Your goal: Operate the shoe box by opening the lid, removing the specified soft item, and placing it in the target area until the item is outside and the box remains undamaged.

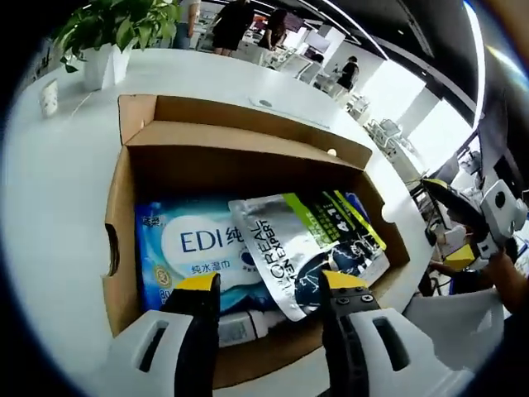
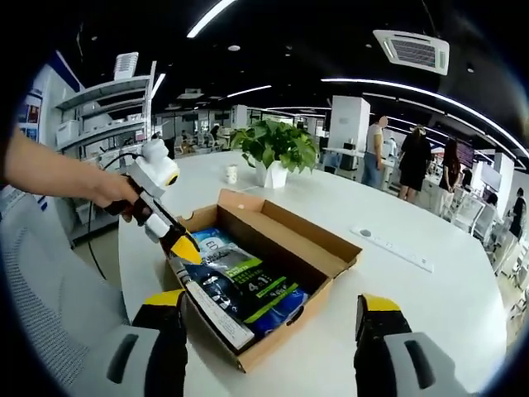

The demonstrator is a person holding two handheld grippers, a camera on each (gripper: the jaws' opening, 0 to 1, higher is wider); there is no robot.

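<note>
Left hand-held gripper [image 1: 270,291] over open shoe box [image 1: 165,136], white table [image 1: 58,182], potted plant [image 1: 111,37]

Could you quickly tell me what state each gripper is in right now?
Left gripper: open, holding nothing, poised over the packets in the shoe box.
Right gripper: open, holding nothing.

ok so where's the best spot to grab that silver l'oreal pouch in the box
Probably its near bottom edge: the L'Oreal pouch lies flat on top of the blue wipes pack, that edge overhanging toward the left gripper. Come from the shoe box's open top, near side.
</note>
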